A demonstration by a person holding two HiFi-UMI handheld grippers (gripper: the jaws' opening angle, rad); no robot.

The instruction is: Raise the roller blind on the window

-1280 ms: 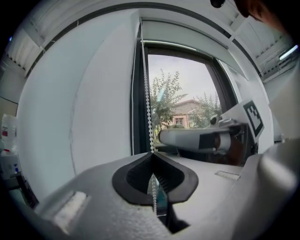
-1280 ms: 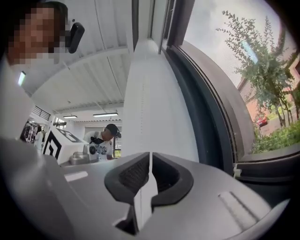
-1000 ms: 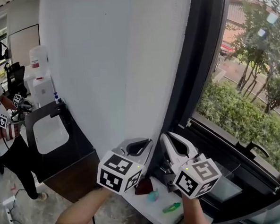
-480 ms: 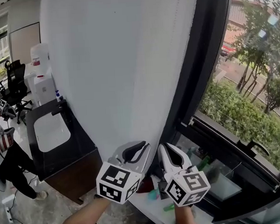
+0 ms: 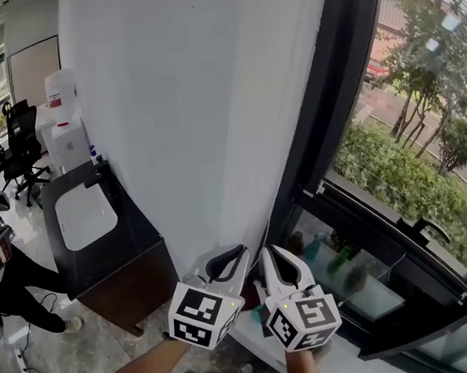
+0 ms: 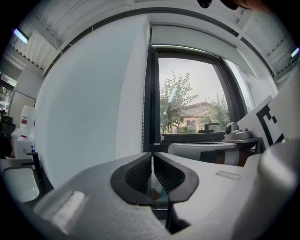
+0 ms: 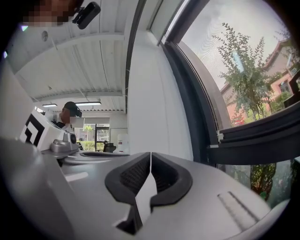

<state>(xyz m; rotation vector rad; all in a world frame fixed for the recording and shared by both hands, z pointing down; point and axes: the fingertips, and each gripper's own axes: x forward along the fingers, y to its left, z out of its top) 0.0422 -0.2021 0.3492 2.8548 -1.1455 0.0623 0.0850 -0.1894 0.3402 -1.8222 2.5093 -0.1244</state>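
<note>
Left gripper view: blind [image 6: 192, 35] above window [image 6: 187, 103]

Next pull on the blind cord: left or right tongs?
Right, probably. Right tongs sit nearest the cord by the window frame, tips meeting as they close. Left tongs, also closing, show a slit and sit farther off. Whether either holds it is unclear.

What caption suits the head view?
Left tongs and right tongs, side by side low against a white wall beside the window, both closing; contents of jaws unclear.
</note>
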